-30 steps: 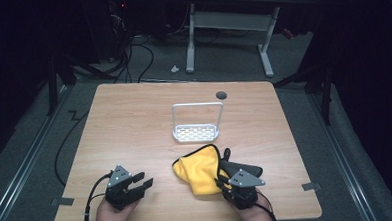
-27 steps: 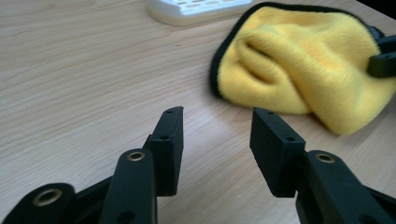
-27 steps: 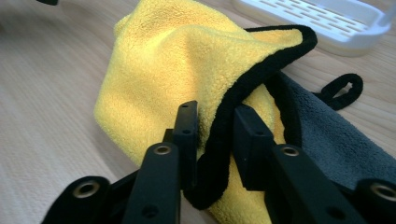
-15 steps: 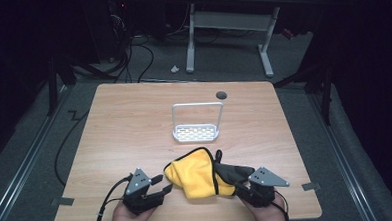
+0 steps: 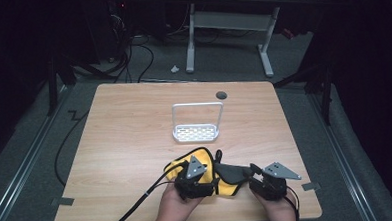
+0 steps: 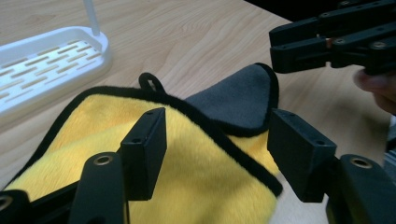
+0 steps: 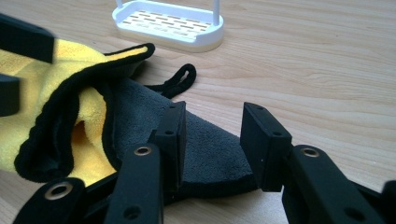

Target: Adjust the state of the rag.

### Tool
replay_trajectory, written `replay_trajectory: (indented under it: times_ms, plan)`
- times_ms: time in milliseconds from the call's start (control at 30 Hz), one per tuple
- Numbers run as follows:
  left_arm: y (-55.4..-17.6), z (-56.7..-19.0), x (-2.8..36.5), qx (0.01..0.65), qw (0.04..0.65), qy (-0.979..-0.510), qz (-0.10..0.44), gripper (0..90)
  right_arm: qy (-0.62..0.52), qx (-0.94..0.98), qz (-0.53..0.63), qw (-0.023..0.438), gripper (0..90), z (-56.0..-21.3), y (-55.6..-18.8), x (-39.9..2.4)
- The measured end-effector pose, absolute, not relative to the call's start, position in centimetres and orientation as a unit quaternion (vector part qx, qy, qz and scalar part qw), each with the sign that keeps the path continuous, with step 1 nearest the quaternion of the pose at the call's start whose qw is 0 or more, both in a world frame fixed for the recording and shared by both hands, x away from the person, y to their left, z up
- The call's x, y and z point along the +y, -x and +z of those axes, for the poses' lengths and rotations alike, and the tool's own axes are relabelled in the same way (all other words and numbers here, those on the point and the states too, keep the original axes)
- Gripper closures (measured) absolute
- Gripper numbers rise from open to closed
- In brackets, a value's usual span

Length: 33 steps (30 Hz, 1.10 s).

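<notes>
Both hands have slid in over the cloth (image 5: 222,177) at the desk's (image 5: 135,143) near edge; left claw (image 6: 217,149) has just spread wide, right claw (image 7: 212,140) gapes, pinching nothing. Soft and floppy, it looks best gripped at a hemmed corner.

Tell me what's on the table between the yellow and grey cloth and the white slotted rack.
Nothing but bare wood. In the high view, open tabletop separates the yellow and grey microfibre cloth from the white slotted plastic rack; the cloth's black hanging loop points toward it.
</notes>
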<state>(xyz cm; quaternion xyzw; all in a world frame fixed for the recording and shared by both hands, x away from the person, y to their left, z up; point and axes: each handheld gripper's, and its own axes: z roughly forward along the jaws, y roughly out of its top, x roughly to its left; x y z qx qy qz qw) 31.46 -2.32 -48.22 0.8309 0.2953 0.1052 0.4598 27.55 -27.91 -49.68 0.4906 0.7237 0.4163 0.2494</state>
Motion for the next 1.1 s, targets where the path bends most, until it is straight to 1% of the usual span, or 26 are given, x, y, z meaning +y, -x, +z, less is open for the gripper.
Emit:
replay_trajectory:
  times_ms: [100, 133, 167, 200, 233, 267, 300, 333, 367, 400, 433, 467, 567, 600, 667, 700, 800, 833, 900, 967, 1000, 1100]
  plan:
    - [-31.8, -48.4, -3.1, 0.301, 0.441, -0.835, 0.13, 38.2, -0.488, 0.726, 0.417, 0.247, 61.5, -49.7, -27.6, -27.8]
    - [-31.8, -48.4, -3.1, 0.301, 0.441, -0.835, 0.13, 41.2, -0.488, 0.726, 0.417, 0.247, 61.5, -49.7, -27.6, -27.8]
    - [-31.9, -48.5, -3.2, 0.305, 0.433, -0.839, 0.13, 41.2, -0.487, 0.727, 0.418, 0.245, 61.6, -49.7, -27.6, -27.7]
    - [-32.1, -48.8, -3.3, 0.311, 0.414, -0.845, 0.135, 54.0, -0.483, 0.732, 0.418, 0.239, 61.6, -49.9, -27.6, -27.4]
    - [-32.1, -48.8, -3.3, 0.311, 0.414, -0.845, 0.135, 60.3, -0.483, 0.732, 0.418, 0.239, 61.6, -49.9, -27.6, -27.4]
    - [-31.9, -48.8, -3.0, 0.306, 0.408, -0.847, 0.152, 70.0, -0.476, 0.74, 0.417, 0.228, 61.7, -50.1, -27.6, -27.0]
    - [-31.8, -48.7, -2.9, 0.305, 0.408, -0.846, 0.158, 76.5, -0.471, 0.746, 0.417, 0.22, 61.8, -50.2, -27.7, -26.7]
    - [-31.8, -48.7, -2.9, 0.305, 0.408, -0.846, 0.158, 80.3, -0.471, 0.746, 0.417, 0.22, 61.8, -50.2, -27.7, -26.7]
    - [-31.7, -48.4, -2.4, 0.305, 0.415, -0.842, 0.16, 80.3, -0.466, 0.749, 0.419, 0.215, 61.9, -50.4, -27.7, -26.5]
    - [-31.5, -48.1, -1.9, 0.307, 0.423, -0.837, 0.163, 82.7, -0.456, 0.762, 0.414, 0.201, 61.7, -50.8, -27.7, -25.7]
    - [-31.3, -47.8, -1.4, 0.307, 0.429, -0.834, 0.165, 83.1, -0.453, 0.766, 0.411, 0.196, 61.4, -50.9, -27.7, -25.4]
    - [-31.3, -47.8, -1.4, 0.307, 0.429, -0.834, 0.165, 83.3, -0.453, 0.766, 0.411, 0.196, 61.4, -50.9, -27.7, -25.4]
    - [-30.7, -47.1, 0.5, 0.312, 0.447, -0.823, 0.162, 83.3, -0.43, 0.786, 0.405, 0.184, 60.2, -51.3, -27.7, -24.0]
    - [-30.7, -47.1, 0.5, 0.312, 0.447, -0.823, 0.162, 83.3, -0.431, 0.786, 0.405, 0.182, 60.1, -51.3, -27.7, -23.8]
    - [-30.0, -46.8, 2.3, 0.316, 0.456, -0.816, 0.164, 83.3, -0.423, 0.795, 0.397, 0.177, 59.8, -51.6, -27.7, -23.1]
    - [-30.0, -46.8, 2.3, 0.316, 0.456, -0.816, 0.164, 83.2, -0.42, 0.8, 0.391, 0.175, 59.6, -51.8, -27.7, -22.9]
    - [-29.1, -46.4, 4.6, 0.319, 0.469, -0.807, 0.165, 83.1, -0.417, 0.813, 0.365, 0.178, 60.0, -52.5, -27.9, -22.3]
    - [-29.1, -46.4, 4.6, 0.319, 0.469, -0.807, 0.165, 83.1, -0.417, 0.813, 0.365, 0.178, 60.0, -52.5, -27.9, -22.3]
    - [-28.4, -46.2, 6.3, 0.322, 0.474, -0.801, 0.174, 83.0, -0.427, 0.811, 0.357, 0.181, 62.6, -52.7, -28.3, -22.4]
    - [-28.3, -46.2, 6.7, 0.322, 0.475, -0.8, 0.176, 83.0, -0.433, 0.808, 0.353, 0.186, 63.0, -52.7, -28.3, -22.5]
    - [-28.0, -46.2, 7.7, 0.327, 0.475, -0.797, 0.178, 83.0, -0.441, 0.805, 0.348, 0.194, 63.1, -52.7, -28.5, -22.7]
    - [-27.8, -46.5, 9.0, 0.334, 0.471, -0.796, 0.182, 82.9, -0.454, 0.798, 0.339, 0.205, 63.2, -52.6, -28.6, -23.2]
